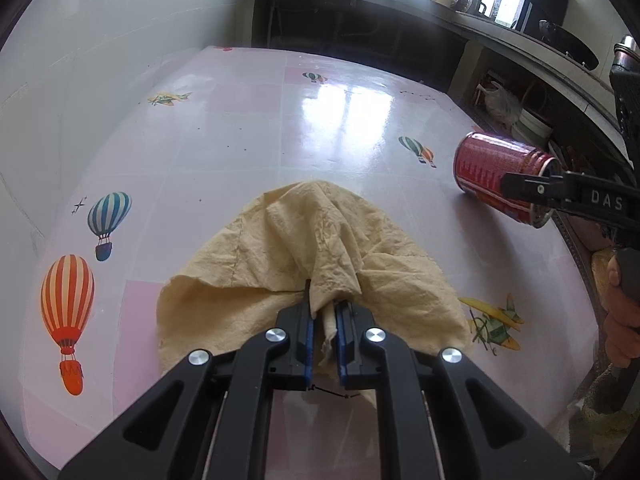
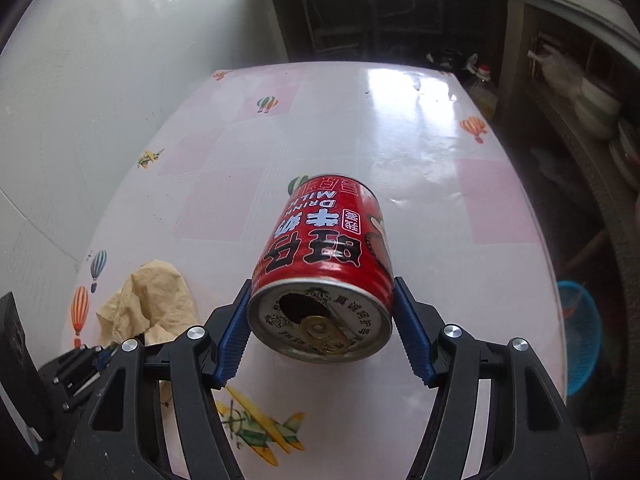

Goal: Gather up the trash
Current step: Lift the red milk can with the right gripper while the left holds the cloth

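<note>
A crumpled tan paper napkin (image 1: pixel 304 256) lies on the pink balloon-print table (image 1: pixel 248 128). My left gripper (image 1: pixel 323 320) is shut on a fold of the napkin at its near edge. The napkin also shows in the right wrist view (image 2: pixel 152 300), with the left gripper (image 2: pixel 102 356) beside it. A red drink can (image 2: pixel 324 264) with an opened top is held between the blue pads (image 2: pixel 234 336) of my right gripper (image 2: pixel 320 292), tilted above the table. In the left wrist view the can (image 1: pixel 496 172) hangs at the right, held by the right gripper (image 1: pixel 532 196).
The table (image 2: pixel 440 184) stands against a white wall (image 1: pixel 100 60) on its left. Dark shelves (image 2: pixel 400 12) and a counter run behind and to the right. A blue plastic basket (image 2: pixel 580 336) sits on the floor past the table's right edge.
</note>
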Motion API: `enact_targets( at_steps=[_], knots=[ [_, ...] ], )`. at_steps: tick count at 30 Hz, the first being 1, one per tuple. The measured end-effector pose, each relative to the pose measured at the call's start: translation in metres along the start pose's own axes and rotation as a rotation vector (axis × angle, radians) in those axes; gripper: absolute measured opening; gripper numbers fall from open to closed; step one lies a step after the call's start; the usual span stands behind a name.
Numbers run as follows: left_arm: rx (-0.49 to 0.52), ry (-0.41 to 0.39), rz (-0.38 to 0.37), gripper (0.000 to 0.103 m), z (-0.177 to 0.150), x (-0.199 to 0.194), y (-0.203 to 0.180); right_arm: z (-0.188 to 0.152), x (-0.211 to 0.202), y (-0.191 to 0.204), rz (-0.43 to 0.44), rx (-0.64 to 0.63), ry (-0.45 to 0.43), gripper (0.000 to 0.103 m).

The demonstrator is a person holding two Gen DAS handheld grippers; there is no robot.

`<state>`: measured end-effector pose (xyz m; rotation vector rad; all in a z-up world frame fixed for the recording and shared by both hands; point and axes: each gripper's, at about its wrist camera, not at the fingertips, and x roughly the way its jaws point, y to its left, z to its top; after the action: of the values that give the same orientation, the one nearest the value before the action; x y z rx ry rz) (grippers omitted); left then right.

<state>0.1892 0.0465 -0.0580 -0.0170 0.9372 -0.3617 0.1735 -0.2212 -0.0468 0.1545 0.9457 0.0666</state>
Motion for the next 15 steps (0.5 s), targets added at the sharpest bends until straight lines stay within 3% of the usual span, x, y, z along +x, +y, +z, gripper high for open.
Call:
enact_targets(
  at_steps=[2,6,13,15],
  knots=[
    [-0.010,0.004,-0.050,0.007,-0.001,-0.006,0.000,-0.003,-0.007,-0.005,-0.009,-0.018,0.005,0.062],
    [-0.083,0.041,-0.280,0.007,-0.005,-0.020,0.001,-0.008,-0.017,-0.015,-0.031,-0.047,0.027,0.062],
    [-0.157,0.163,-0.563,0.006,-0.019,-0.026,-0.013,-0.019,-0.041,-0.027,-0.062,-0.114,0.051,0.062],
    [-0.162,0.186,-0.567,0.006,-0.024,-0.021,-0.019,-0.022,-0.040,-0.027,-0.076,-0.135,0.052,0.062]
  ],
)
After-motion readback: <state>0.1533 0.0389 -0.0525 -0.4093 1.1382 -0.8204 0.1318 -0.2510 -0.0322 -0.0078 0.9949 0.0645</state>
